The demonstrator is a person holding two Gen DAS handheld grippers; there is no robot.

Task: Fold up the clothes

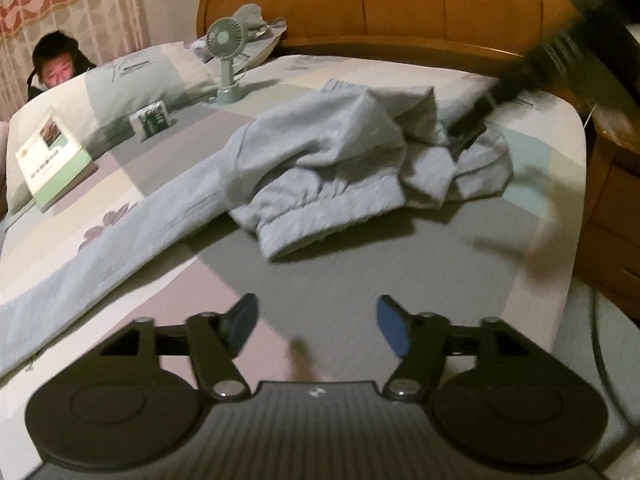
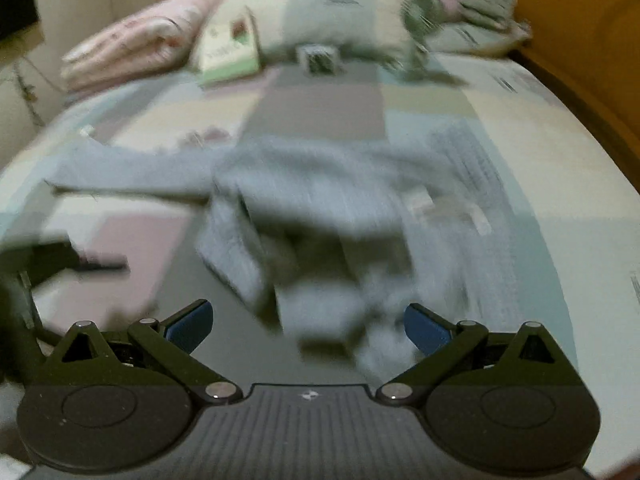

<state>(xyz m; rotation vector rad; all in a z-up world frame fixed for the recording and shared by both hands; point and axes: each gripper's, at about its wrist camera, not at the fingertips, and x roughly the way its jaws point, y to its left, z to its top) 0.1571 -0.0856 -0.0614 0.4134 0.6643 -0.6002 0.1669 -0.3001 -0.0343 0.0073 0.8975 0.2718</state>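
Clearly early days: nothing folded yet. Nearest, in the left wrist view, left gripper (image 1: pixel 316 330) released, jaws wide apart over bare patchwork bedspread (image 1: pixel 360 264), nothing between them. In the right wrist view, right gripper (image 2: pixel 308 326) likewise spread wide, a blurred lump of the pale blue garment (image 2: pixel 320 220) lying in the gap ahead of the pads, not pinched as far as the smear allows. Beyond the left tongs, that same garment (image 1: pixel 328 168) heaped mid-bed, elastic cuffs or waistband bunched up, one long part trailing off toward the left edge. Looks like trousers, though hard to say for sure. Still to do, by this reading: spreading flat, smoothing, then every fold. Farther back, a book (image 1: pixel 52 160), a small box (image 1: pixel 152 120), a little stand fan (image 1: pixel 228 60) and pillows against the wooden headboard (image 1: pixel 400 0). A person behind the far bedside.
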